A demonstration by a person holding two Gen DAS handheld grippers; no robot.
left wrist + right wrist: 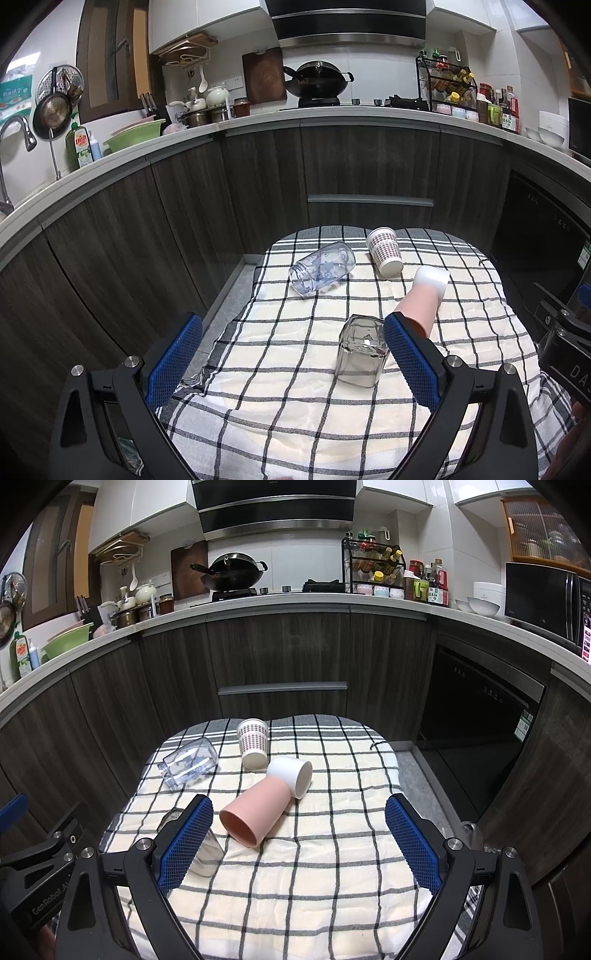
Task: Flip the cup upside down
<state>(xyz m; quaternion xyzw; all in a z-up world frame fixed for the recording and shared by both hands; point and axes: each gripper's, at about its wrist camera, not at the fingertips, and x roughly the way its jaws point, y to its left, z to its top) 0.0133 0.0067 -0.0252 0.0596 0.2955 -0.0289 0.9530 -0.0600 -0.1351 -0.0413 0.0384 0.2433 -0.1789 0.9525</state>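
Both grippers hover wide open over the checked cloth [295,886], holding nothing: left gripper [291,354] has the smoky glass [360,349] just inside its right finger, right gripper [299,834] frames the pink cup [255,814], probably so either can close next. Pink cup lies on its side, mouth toward the camera, base touching the white cup [291,775], also tipped over. Farther back, well apart, a clear jar [188,762] lies sideways beside a patterned paper cup [253,747] already rim-down.

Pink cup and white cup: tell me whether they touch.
Touching. The right wrist view shows the pink cup lying with its closed end pressed against the white cup, no gap between.
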